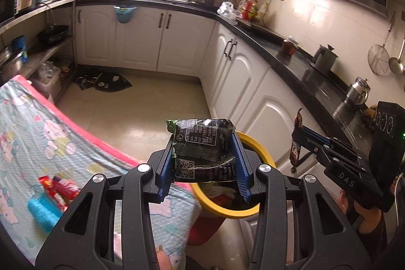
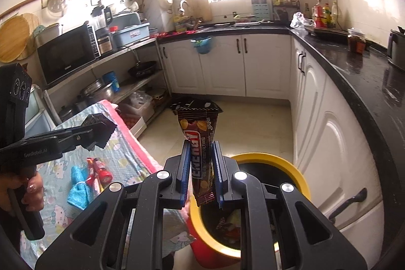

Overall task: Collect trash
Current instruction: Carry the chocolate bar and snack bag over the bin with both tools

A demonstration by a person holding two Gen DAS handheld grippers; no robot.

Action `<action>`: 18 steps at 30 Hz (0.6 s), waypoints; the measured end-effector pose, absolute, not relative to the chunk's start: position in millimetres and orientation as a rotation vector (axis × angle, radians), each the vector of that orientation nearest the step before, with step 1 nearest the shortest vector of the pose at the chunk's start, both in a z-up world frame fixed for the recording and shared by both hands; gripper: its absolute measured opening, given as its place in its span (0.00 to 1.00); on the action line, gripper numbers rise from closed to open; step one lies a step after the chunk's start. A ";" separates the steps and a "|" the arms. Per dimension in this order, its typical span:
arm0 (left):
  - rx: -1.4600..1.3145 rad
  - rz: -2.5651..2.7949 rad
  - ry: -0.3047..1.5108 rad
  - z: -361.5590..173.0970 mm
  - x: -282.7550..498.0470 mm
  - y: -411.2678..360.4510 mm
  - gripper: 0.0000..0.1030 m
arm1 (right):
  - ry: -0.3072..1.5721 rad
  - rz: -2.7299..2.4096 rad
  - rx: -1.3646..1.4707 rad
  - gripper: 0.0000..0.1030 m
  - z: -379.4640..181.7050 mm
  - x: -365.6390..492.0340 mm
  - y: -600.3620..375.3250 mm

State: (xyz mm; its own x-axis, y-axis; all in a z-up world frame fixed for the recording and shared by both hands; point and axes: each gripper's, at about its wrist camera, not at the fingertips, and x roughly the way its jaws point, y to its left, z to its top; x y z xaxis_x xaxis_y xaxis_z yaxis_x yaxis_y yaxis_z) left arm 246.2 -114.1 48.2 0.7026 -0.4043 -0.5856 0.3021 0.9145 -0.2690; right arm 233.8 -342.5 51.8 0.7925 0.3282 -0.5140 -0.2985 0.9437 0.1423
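Here, left wrist view: the left gripper (image 1: 203, 156) pinches a dark green crinkled foil packet (image 1: 202, 148) between its blue pads, the packet's long axis crossing the jaws. The round yellow-rimmed trash bin (image 1: 265, 158) lies directly below and just beyond. Right wrist view: the right gripper (image 2: 201, 168) clamps a slim brown snack-bar wrapper (image 2: 201, 156), long axis upright along the fingers; the bin sits just beneath and slightly right, so this hand appears nearer to dropping.
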 end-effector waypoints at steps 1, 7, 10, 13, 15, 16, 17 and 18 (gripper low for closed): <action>-0.156 -0.402 0.689 46.6 247.5 -117.9 0.33 | 0.560 0.330 0.055 0.16 51.5 233.3 -344.8; -0.151 -0.438 0.699 40.3 253.8 -139.3 0.33 | 0.559 0.294 0.063 0.16 44.5 231.3 -356.7; -0.151 -0.453 0.707 36.6 258.7 -147.7 0.33 | 0.571 0.282 0.081 0.16 37.6 233.3 -362.6; -0.151 -0.471 0.721 31.1 264.2 -157.0 0.33 | 0.586 0.272 0.086 0.16 30.7 235.0 -365.6; -0.149 -0.483 0.735 25.8 268.6 -163.9 0.33 | 0.594 0.263 0.087 0.16 26.3 236.2 -367.7; -0.149 -0.489 0.740 23.2 270.6 -166.9 0.33 | 0.599 0.258 0.089 0.16 23.7 236.8 -369.2; -0.151 -0.495 0.746 20.8 272.5 -169.5 0.33 | 0.604 0.254 0.092 0.16 20.9 237.4 -370.7; -0.152 -0.500 0.751 18.3 274.1 -171.8 0.34 | 0.609 0.250 0.094 0.16 18.0 238.1 -372.3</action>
